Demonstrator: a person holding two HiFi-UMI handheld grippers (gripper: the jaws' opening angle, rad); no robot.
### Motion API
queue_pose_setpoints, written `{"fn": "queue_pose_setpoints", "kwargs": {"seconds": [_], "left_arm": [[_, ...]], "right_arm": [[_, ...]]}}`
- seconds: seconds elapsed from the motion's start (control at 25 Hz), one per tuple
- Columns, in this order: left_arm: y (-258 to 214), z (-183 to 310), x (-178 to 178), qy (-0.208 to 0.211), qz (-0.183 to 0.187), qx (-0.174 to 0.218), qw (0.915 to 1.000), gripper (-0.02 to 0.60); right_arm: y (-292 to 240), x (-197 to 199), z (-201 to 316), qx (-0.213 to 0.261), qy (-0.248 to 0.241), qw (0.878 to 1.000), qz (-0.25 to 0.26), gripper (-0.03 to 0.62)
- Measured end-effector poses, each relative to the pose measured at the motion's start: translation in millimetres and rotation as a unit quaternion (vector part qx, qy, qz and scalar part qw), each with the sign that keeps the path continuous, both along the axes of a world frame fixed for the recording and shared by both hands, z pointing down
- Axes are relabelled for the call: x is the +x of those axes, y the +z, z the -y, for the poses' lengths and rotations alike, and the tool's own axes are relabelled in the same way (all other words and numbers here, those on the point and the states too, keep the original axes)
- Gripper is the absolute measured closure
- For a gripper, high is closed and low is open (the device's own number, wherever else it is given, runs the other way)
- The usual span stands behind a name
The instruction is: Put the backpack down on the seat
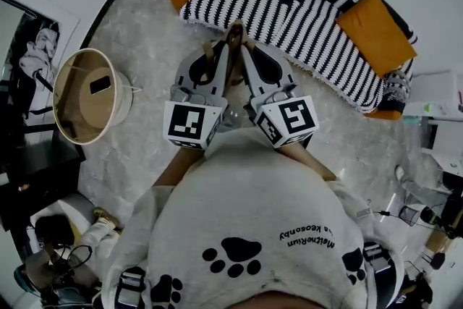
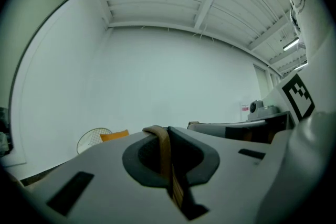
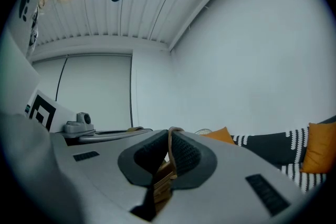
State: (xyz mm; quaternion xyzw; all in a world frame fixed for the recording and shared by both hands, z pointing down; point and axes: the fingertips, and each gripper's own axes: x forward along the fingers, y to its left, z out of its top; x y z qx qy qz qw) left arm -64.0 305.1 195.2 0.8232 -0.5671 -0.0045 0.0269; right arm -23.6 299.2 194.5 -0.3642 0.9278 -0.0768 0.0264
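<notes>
Clamping a tan strap (image 2: 164, 153) tight in the left gripper (image 1: 223, 45) and another in the right gripper (image 1: 247, 45) at mid-frame, below the striped sofa (image 1: 318, 18) at upper right.

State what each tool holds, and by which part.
The left tool clamps a tan strap between shut jaws. The right tool likewise clamps a tan strap. Whatever hangs from them is hidden.

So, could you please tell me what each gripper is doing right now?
Left tongs: shut on a tan strap.
Right tongs: shut on a tan strap too.
</notes>
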Motion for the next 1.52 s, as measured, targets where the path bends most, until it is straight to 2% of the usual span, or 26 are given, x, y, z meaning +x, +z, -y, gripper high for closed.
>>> {"fn": "queue_pose_setpoints", "kwargs": {"seconds": [0.36, 0.72, 0.96, 1.2, 1.36, 1.52], "left_arm": [[4, 26, -25, 0.027, -0.018, 0.001, 0.9995, 0.561], [6, 48, -48, 0.003, -0.025, 0.006, 0.9997, 0.561], [10, 82, -57, -0.008, -0.018, 0.002, 0.9998, 0.561], [12, 153, -55, -0.013, -0.009, -0.009, 0.9998, 0.561], [13, 227, -48, -0.025, -0.03, 0.009, 0.9992, 0.561], [29, 300, -39, -0.02, -0.013, -0.025, 0.9994, 0.561]], "right_arm": [[1, -29, 31, 0.006, 0.009, 1.0, -0.017, 0.549], [9, -52, 51, -0.005, -0.016, 1.0, -0.021, 0.549], [11, -64, 89, -0.006, -0.032, 0.999, -0.01, 0.549], [13, -63, 160, -0.005, -0.033, 0.999, -0.012, 0.549], [22, -58, 232, -0.001, -0.045, 0.999, -0.019, 0.549], [27, -47, 309, -0.004, -0.042, 0.999, -0.019, 0.549]]}}
